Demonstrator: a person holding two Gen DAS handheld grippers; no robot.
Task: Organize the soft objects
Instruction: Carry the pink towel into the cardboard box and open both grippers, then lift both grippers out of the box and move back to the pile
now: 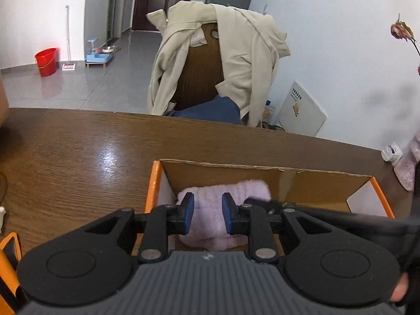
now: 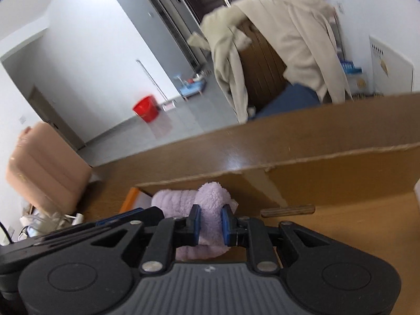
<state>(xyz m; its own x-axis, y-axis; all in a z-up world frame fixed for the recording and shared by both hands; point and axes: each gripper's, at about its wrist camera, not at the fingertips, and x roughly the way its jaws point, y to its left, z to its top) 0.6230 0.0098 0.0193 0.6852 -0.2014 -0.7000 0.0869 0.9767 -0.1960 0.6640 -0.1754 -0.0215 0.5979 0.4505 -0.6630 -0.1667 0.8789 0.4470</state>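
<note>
Blurring right view, lilac towel (image 2: 210,210) half hidden

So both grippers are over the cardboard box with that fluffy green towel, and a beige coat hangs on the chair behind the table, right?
Nearly. The towel is pale purple, not green; the right wrist view shows it pinched in the right gripper. The rest holds: box, coat, chair.

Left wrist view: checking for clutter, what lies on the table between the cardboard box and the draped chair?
Nothing: bare wooden table separates the cardboard box from the chair.
</note>
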